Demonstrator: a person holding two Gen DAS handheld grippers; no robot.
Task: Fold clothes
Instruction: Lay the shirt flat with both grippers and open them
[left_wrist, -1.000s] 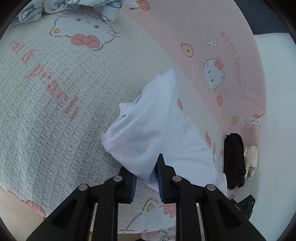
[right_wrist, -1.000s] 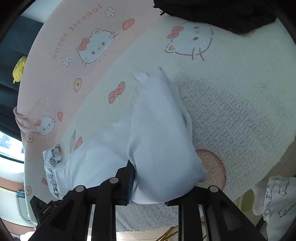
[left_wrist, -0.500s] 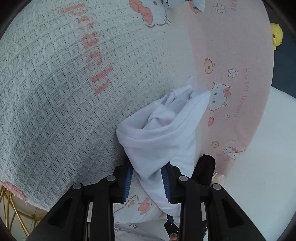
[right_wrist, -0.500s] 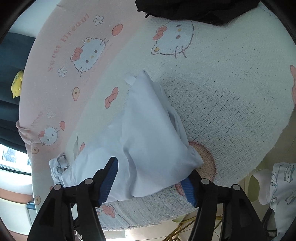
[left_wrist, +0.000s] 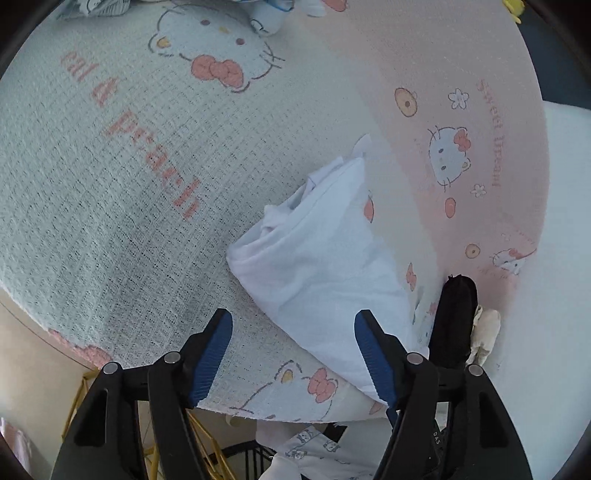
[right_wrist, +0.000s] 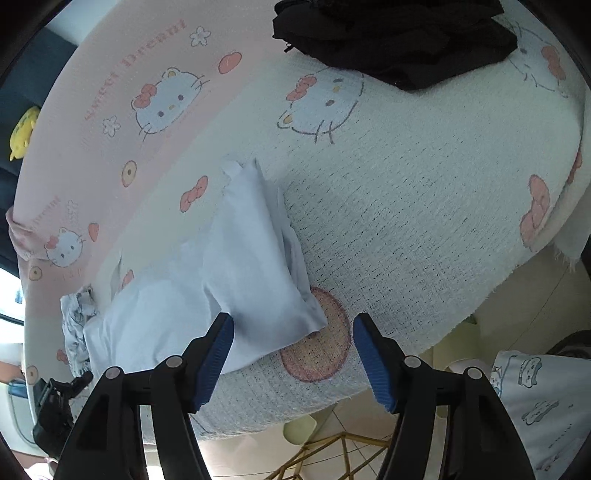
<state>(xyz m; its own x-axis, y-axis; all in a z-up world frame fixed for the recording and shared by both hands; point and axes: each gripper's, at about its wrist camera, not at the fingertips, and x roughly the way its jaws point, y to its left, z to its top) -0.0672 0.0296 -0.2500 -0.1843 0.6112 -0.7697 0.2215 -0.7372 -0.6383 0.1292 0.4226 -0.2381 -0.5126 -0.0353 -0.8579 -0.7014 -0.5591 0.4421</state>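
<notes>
White garment (left_wrist: 325, 266) lies released; left tongs (left_wrist: 293, 356) just opened, right tongs (right_wrist: 293, 356) gaping, both angled downward.

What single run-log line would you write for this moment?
left gripper: open, just released | right gripper: open | white garment: folded, lying free on blanket

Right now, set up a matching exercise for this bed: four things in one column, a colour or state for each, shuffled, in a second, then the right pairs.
Things:
1. white garment
2. black clothing pile
3. left gripper
4. plush toy

Colour or state:
A. yellow, at the far edge beyond the pink sheet
B. fingers apart, holding nothing
C. folded, lying on the waffle blanket
D. heaped dark at the far end of the blanket

Pairs: 1-C, 2-D, 3-B, 4-A
</notes>
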